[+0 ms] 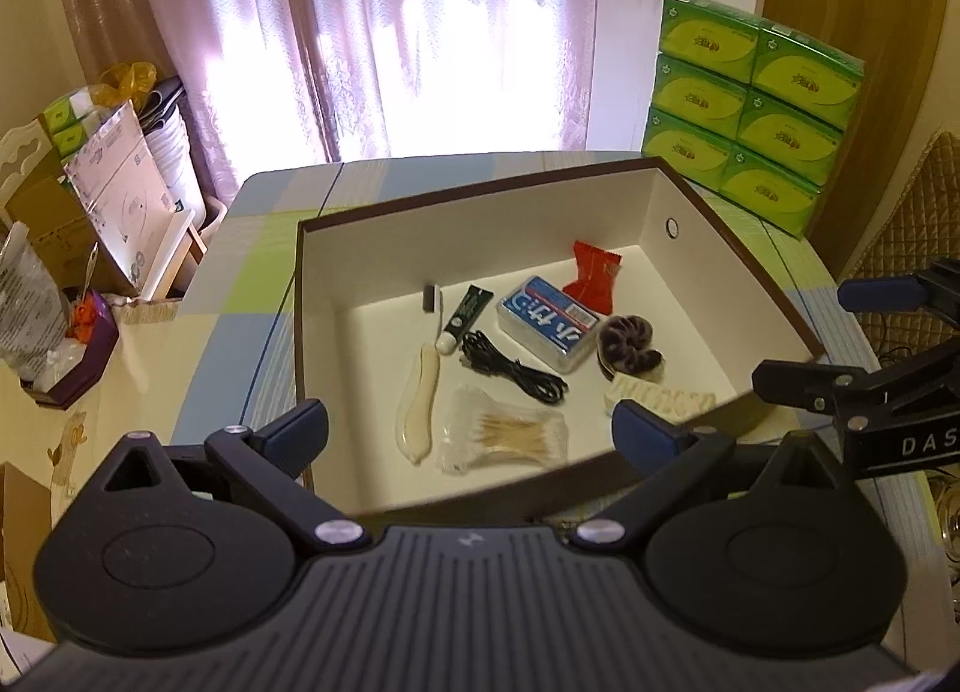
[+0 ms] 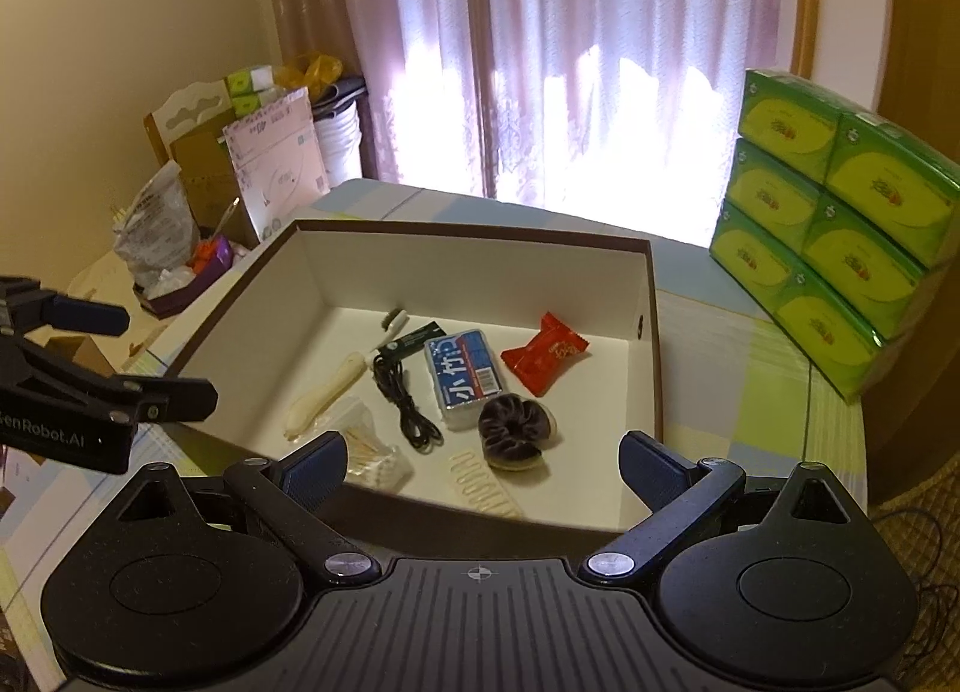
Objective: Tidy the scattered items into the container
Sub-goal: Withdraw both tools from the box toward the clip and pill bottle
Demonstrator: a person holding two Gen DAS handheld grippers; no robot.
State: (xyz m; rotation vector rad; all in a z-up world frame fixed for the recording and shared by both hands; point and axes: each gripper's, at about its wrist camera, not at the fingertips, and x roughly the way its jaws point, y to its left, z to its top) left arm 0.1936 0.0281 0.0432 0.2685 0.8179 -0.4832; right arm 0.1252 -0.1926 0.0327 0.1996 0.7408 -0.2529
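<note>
blown-out backlit curtain, fisheye-warped edges

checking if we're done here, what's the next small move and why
Probably just back both grippers away: left gripper and right gripper are open and empty, every small item visible already lies inside the box, and none shows on the visible tablecloth.

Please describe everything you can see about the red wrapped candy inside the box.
The red candy in a glossy twist wrapper has flared crinkled ends and small pale print. It lies flat on the white floor of the brown-rimmed cardboard box, near the far right corner, beside the blue-and-white tissue pack. Neither gripper touches it.
</note>
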